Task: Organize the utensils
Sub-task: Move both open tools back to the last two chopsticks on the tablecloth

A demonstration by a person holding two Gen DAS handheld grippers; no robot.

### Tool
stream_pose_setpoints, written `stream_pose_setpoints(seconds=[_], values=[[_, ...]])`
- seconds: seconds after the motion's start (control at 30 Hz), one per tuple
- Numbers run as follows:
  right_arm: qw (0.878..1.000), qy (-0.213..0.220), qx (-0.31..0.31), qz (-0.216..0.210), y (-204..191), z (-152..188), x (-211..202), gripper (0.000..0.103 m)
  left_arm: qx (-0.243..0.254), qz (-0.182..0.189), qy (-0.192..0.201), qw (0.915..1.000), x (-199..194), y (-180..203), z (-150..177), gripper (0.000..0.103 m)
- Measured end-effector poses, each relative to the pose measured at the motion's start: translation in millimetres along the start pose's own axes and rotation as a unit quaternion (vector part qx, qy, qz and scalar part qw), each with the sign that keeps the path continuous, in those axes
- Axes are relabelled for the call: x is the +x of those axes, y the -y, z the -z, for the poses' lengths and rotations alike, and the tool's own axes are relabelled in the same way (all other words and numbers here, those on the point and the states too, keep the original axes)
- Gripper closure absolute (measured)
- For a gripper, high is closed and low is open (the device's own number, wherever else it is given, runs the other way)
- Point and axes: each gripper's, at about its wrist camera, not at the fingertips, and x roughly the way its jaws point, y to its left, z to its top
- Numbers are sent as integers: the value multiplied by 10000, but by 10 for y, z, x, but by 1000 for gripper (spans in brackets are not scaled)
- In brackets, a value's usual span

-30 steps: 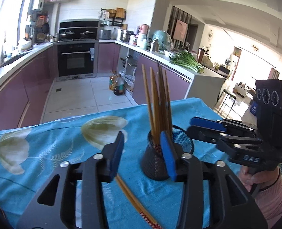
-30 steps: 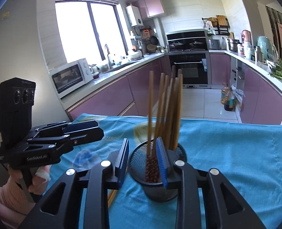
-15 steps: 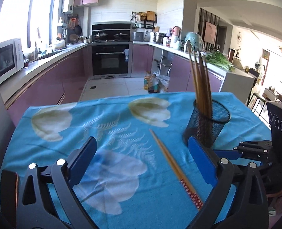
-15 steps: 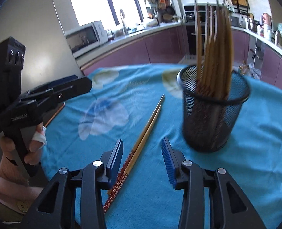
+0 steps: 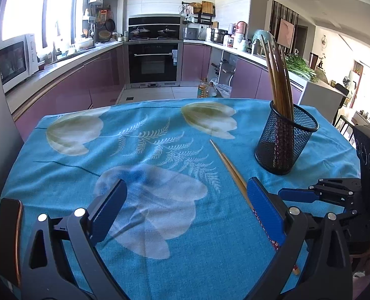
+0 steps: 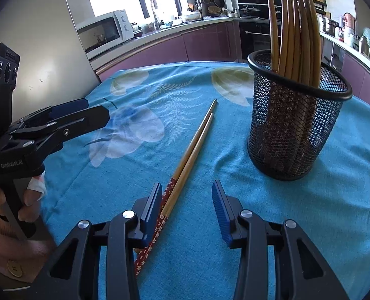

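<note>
Lying between the spread right hand-held gripper (image 6: 187, 206) pads, chopsticks (image 6: 192, 147) touch its left pad.

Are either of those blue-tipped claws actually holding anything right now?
No. Both the left gripper and right gripper are open and empty; the pair of chopsticks lies loose on the tablecloth.

The patterned ends of the pair of chopsticks (image 6: 185, 160) pass behind the right gripper (image 6: 187, 206) inner finger. Inside the mesh holder (image 6: 295, 125), the standing chopsticks' (image 6: 297, 25) lower ends blur; their tips leave the frame.
</note>
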Motion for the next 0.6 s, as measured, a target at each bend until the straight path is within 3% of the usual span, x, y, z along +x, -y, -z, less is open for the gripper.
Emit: stream_pose_setpoints(seconds=[0.6], values=[[9996,-143,-34,227,5,0,100,71,83,91,-139,9998,99,61,54,10]])
